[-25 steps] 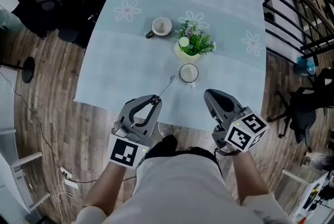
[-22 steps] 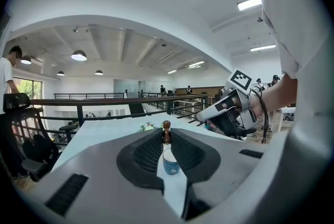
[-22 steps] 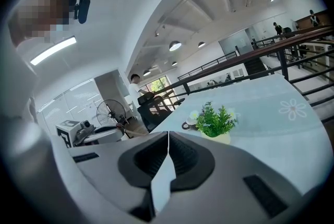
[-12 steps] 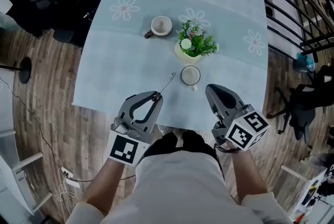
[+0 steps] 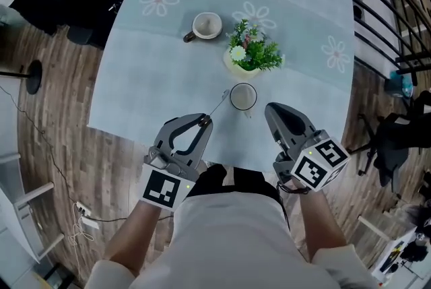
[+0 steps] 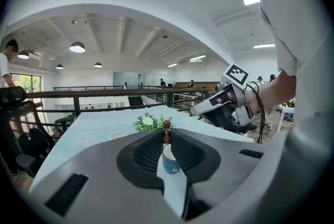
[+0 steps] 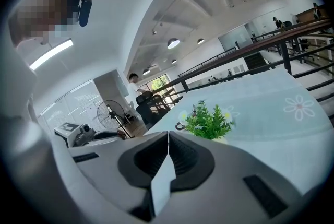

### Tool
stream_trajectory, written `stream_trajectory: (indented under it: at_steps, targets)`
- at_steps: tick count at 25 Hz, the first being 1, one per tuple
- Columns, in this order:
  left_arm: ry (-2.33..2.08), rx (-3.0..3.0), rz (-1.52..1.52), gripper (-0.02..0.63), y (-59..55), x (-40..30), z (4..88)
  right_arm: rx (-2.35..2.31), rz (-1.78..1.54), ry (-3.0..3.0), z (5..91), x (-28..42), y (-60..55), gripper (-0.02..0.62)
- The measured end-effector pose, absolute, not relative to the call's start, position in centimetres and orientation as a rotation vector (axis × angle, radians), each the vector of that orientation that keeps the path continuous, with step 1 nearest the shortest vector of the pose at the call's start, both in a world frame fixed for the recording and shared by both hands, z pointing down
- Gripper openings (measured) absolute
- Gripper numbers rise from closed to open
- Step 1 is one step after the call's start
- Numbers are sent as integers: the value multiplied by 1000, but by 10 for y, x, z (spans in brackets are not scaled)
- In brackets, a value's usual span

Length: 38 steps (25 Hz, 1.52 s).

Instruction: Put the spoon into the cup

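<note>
My left gripper [image 5: 202,121] [image 6: 166,133] is shut on the handle end of a thin spoon [image 5: 217,106]. The spoon's bowl points out over the table toward the near cup [image 5: 243,96], a little to its left and above the cloth. In the left gripper view a brown bit of the spoon [image 6: 166,126] shows between the jaw tips. The cup [image 6: 170,161], blue outside and white inside, stands straight ahead behind them. My right gripper [image 5: 273,110] [image 7: 168,134] hangs right of the cup with its jaws together and nothing in them.
A potted plant [image 5: 252,52] stands just behind the near cup. A second cup [image 5: 206,25] sits farther back to the left. The pale blue tablecloth [image 5: 135,79] ends at the edge right under my grippers. Black railings [image 5: 387,11] and chairs surround the table.
Both grippers have moved forward and a little down toward the table. The spoon's bowl now lies nearer the cup's left side.
</note>
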<state>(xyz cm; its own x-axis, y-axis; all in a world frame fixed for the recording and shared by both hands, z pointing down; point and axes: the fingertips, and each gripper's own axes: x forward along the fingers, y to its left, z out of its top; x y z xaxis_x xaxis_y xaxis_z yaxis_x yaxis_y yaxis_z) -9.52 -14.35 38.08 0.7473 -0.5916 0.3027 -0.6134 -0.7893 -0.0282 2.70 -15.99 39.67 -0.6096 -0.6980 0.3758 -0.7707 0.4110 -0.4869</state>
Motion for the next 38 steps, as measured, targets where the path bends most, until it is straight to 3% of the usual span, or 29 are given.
stream_trajectory:
  at_steps: [13,38]
  targets:
    - [-1067,2755,565,60,-148,-49,421,1206,1037,-2549,427,72,-174,23]
    - [-1118,2629,793,60,-163,-26,506,1044,1143,-2486,480,89,-184,23]
